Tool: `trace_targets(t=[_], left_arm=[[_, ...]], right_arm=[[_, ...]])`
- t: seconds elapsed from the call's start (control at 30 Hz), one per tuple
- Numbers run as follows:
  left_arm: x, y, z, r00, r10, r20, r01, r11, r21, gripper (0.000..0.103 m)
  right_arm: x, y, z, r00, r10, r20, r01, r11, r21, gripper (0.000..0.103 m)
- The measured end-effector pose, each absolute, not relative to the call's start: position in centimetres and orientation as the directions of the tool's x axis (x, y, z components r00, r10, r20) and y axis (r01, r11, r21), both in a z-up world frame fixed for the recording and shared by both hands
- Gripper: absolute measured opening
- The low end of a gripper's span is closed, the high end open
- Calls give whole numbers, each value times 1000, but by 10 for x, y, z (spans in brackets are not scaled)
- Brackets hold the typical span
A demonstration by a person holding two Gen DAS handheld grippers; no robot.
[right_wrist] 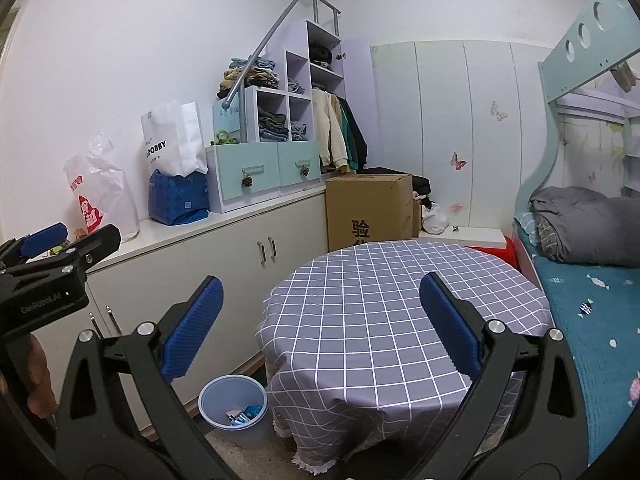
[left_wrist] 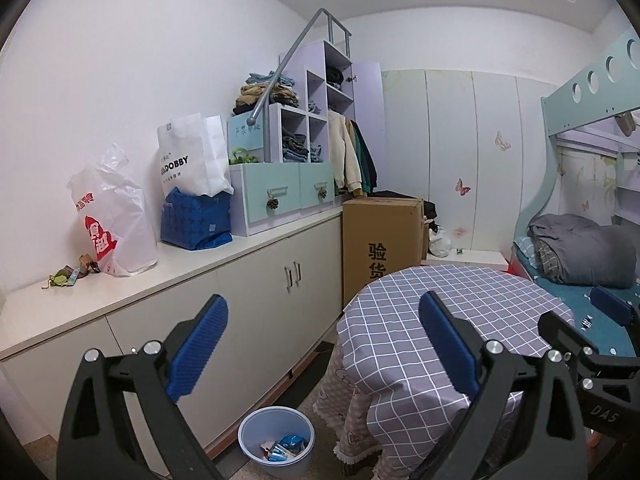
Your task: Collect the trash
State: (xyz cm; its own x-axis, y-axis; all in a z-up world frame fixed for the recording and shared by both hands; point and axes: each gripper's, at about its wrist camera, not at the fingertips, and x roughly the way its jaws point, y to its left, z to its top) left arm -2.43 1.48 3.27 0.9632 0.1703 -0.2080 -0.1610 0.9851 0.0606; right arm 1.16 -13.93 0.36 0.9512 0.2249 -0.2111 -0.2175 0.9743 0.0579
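Filling the far right side, a bed (right_wrist: 592,300) is seen, with a checked table (right_wrist: 400,300) before it and a long counter (left_wrist: 200,264) on the left. Both grippers are held level above the table's near edge: the left gripper (left_wrist: 324,344) and right gripper (right_wrist: 322,322) are each spread wide, nothing between the fingers. On the floor between table and counter a bin (left_wrist: 276,440) holds wrappers (left_wrist: 286,448). More scraps (left_wrist: 70,276) lie at the counter's near left end.
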Motion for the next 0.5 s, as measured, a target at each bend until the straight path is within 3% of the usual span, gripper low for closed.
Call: trace_targets(t=[0.5], left_arm=[[-21, 11, 30, 962, 156, -223, -144, 987, 66, 94]], right_arm=[[7, -141, 5, 956, 218, -197, -213, 976, 48, 97]])
